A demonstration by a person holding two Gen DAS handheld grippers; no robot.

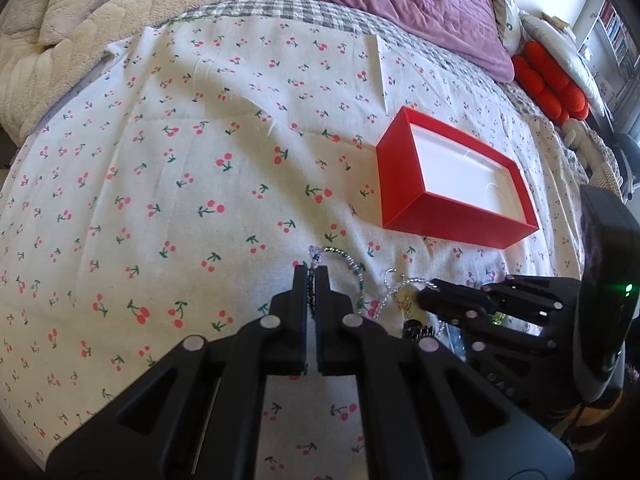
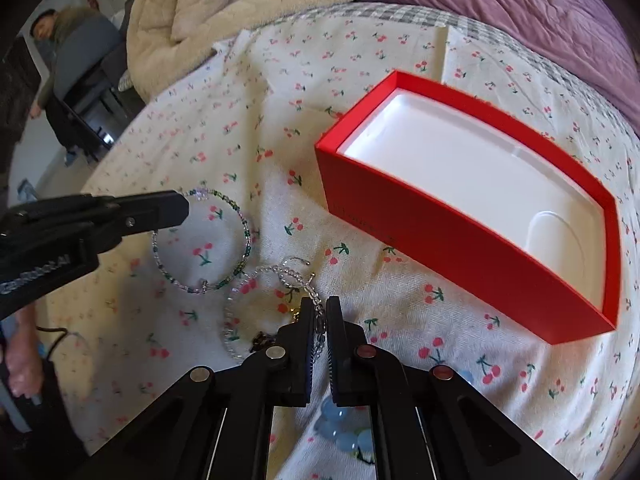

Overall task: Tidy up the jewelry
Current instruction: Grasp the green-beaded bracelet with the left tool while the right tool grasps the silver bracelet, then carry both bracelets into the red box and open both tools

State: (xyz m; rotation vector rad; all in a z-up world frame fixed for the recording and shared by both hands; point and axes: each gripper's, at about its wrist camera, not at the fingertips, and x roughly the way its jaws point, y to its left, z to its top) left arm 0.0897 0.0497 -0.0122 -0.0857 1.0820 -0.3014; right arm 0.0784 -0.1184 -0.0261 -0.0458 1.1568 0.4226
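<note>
Lying open on the cherry-print sheet (image 1: 160, 160), a red box (image 2: 400, 216) is seen empty; beaded bracelet (image 2: 240, 220) is clenched by left gripper (image 1: 311, 276), clear chain (image 2: 318, 316) by right gripper (image 2: 320, 312).

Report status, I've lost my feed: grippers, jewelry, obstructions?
Left gripper shut on green beaded bracelet. Right gripper shut on clear beaded chain. Red box open, empty. Nothing blocking.

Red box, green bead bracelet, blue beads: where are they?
red box (image 2: 460, 236): right wrist view, its near side wall.
green bead bracelet (image 2: 245, 236): right wrist view, right side of its loop.
blue beads (image 2: 344, 436): right wrist view, middle of the cluster.
</note>
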